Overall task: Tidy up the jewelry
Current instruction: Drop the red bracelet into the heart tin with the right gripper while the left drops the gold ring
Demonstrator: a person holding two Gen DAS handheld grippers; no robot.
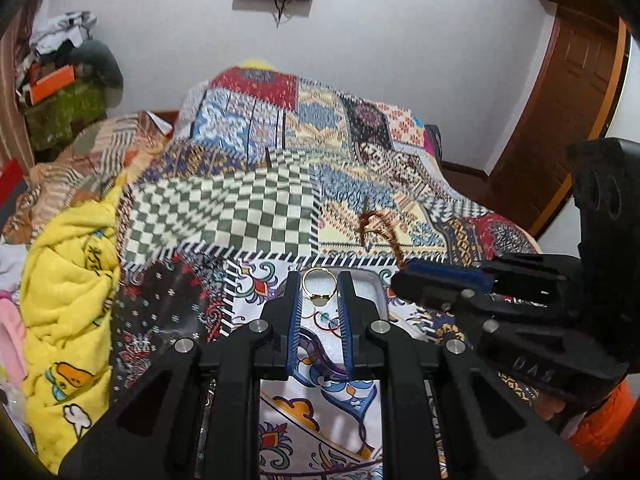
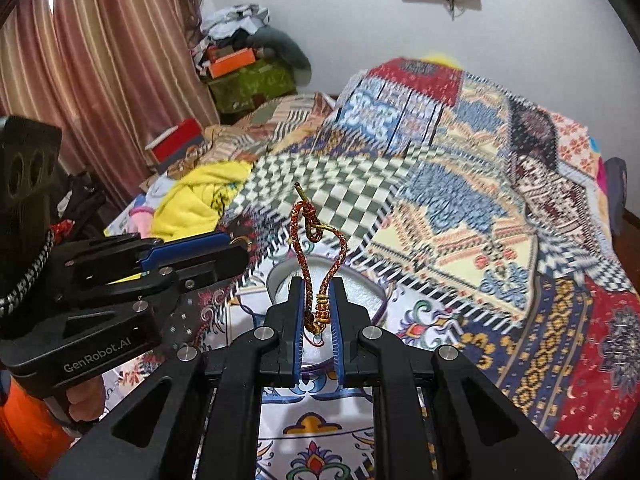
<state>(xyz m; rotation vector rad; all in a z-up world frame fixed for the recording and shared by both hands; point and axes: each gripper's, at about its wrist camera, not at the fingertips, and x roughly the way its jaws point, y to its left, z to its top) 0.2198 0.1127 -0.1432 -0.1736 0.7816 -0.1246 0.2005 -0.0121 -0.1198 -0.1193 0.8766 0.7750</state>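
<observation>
The left gripper (image 1: 319, 300) is closed to a narrow gap on a gold ring (image 1: 319, 287), pinched near the fingertips with its flat face turned down and its band rising above the pads. Just right of it, the right gripper (image 2: 319, 304) is clamped on a red-and-gold braided cord bracelet (image 2: 318, 256) at its wrapped gold section, the loop and knot standing up clear of the fingers. Both pieces hang over a silver tray (image 2: 370, 294) that lies on the patterned bedspread (image 1: 280, 192); neither appears to touch it. The step in hand looks to be setting each piece into the tray. To do it well, the ring should go low to the tray floor before the pads part, since a band on edge is likely to roll; the bracelet's trailing tail should be laid down first so the loop folds flat and clear of the ring. The left wrist view shows the ring's seat between the pads and only the upper loop of the bracelet past the right gripper's side. The right wrist view shows the bracelet's clamped section, its knot and more of the tray's curved rim, while the ring is barely visible there beyond the left gripper's tip.
</observation>
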